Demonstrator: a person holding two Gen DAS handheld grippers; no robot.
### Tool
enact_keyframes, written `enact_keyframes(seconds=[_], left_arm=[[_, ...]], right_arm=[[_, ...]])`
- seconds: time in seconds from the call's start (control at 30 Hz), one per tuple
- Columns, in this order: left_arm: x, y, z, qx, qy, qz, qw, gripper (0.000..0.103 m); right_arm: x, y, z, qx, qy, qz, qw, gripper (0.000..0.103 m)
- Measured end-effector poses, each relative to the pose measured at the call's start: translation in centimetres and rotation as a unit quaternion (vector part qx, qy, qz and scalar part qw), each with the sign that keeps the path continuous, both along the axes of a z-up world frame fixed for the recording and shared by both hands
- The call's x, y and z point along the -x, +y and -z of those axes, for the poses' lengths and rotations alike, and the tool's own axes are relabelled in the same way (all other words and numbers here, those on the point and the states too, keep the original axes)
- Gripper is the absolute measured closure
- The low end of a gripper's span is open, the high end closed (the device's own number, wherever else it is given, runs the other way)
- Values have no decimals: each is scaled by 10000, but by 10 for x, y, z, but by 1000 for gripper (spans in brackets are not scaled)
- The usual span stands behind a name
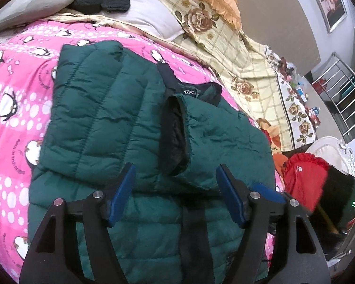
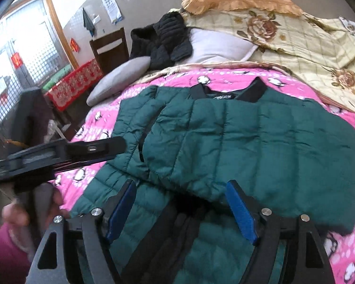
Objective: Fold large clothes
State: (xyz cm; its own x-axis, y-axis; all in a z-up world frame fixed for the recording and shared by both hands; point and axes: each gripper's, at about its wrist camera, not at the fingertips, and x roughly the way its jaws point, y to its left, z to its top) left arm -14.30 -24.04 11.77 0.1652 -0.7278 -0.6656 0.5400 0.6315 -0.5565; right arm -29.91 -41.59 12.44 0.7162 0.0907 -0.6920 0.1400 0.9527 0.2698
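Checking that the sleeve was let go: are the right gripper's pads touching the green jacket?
Apart. The right wrist view shows the right gripper open above the green jacket, both blue pads bare with nothing pinched between them.

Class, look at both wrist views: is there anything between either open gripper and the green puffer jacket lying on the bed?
Nothing visible. The left gripper and right gripper both hang open directly over the green puffer jacket, with no object between them and the fabric.

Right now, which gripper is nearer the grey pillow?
Left. The left gripper hovers at the jacket's edge toward the grey pillow; the right gripper is over the jacket's middle, farther away.
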Motion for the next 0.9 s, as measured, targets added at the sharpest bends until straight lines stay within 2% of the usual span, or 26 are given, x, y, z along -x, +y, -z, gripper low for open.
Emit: enact_keyframes(seconds=[0.27, 0.4, 0.67, 0.8, 0.9], left_arm=[[8, -38, 14, -314, -155, 137, 9993, 32], [11, -54, 17, -458, -347, 118, 9983, 32], [8, -59, 23, -599, -191, -14, 9980, 32], [2, -48, 28, -423, 112, -206, 9988, 32], [5, -54, 32, -463, 150, -96, 9988, 32]], right_arm=[[84, -32, -29, 50, -177, 325, 9993, 27], [116, -51, -33, -3, -166, 592, 9981, 26], [150, -72, -27, -253, -142, 934, 9952, 26], [155, -71, -24, -385, -170, 920, 9949, 25], [149, -68, -21, -402, -157, 874, 9952, 25]])
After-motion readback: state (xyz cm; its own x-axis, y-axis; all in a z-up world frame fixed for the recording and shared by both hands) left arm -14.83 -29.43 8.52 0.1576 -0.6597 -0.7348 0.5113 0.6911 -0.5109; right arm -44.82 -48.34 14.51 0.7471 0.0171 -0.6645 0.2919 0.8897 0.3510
